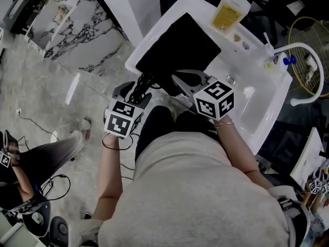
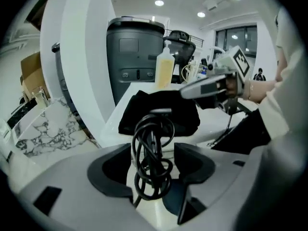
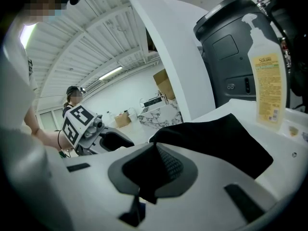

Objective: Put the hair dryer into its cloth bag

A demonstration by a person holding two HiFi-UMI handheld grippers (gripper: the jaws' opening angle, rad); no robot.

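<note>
The black cloth bag (image 1: 180, 45) lies flat on the white sink counter (image 1: 154, 22). My right gripper (image 1: 176, 78) is shut on its near edge, and in the right gripper view a fold of bag (image 3: 226, 138) is pinched between the pads at my right gripper (image 3: 155, 148). A black coiled cord (image 1: 140, 88) stands between the jaws of my left gripper (image 1: 136, 91), just off the counter's front edge. In the left gripper view the cord (image 2: 151, 129) fills the gap of my left gripper (image 2: 153, 153), whose jaws stand wide apart without pressing on it. The bag (image 2: 163, 107) lies beyond. The hair dryer's body is hidden.
A yellow soap bottle (image 1: 231, 9) stands at the counter's back. The white basin (image 1: 252, 86) and a curved faucet (image 1: 303, 50) are to the right. A grey machine (image 2: 134, 57) rises behind the counter. A marble counter (image 1: 77, 30) stands at the left, and a seated person (image 1: 31, 158) is at the lower left.
</note>
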